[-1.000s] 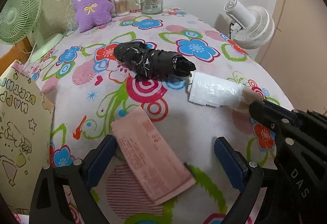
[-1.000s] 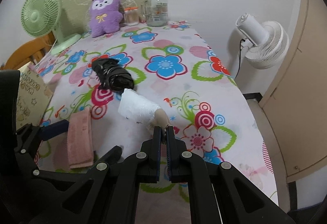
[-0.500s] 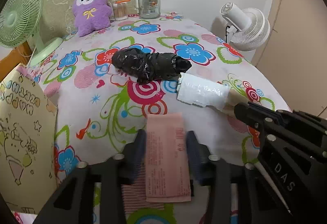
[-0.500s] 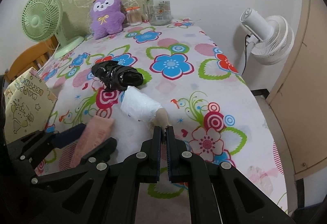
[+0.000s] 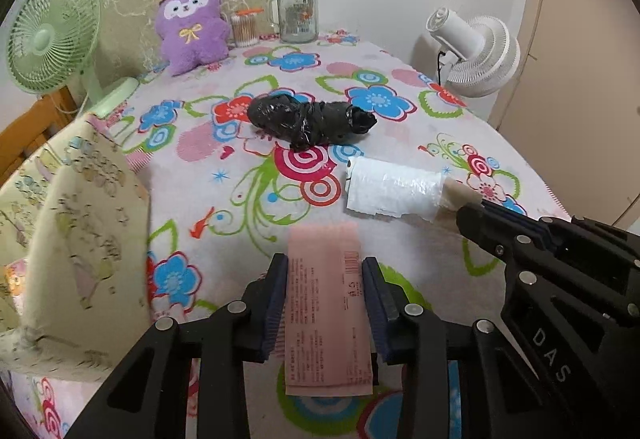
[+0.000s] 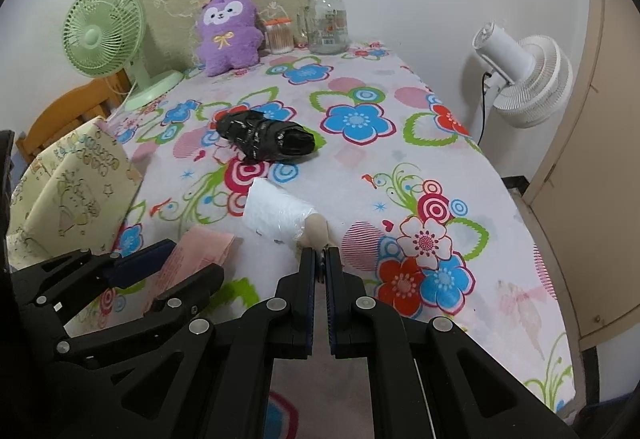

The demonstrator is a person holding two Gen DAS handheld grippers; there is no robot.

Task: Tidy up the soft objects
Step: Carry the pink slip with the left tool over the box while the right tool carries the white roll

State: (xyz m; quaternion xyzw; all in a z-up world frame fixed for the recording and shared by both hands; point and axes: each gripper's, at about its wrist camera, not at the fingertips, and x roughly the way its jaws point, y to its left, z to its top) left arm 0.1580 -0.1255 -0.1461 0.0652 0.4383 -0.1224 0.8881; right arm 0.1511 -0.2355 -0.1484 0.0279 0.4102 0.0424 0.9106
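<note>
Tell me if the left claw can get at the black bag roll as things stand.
Probably not right away. The left claw is shut on the pink packet, so it is occupied. The black bag roll lies farther along the tablecloth, with nothing between them.

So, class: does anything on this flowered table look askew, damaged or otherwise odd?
Only mildly. The black bag roll is crumpled and lumpy, lying at a slant. The white bag roll has a ragged loose edge and bare core. Nothing is spilled.
</note>
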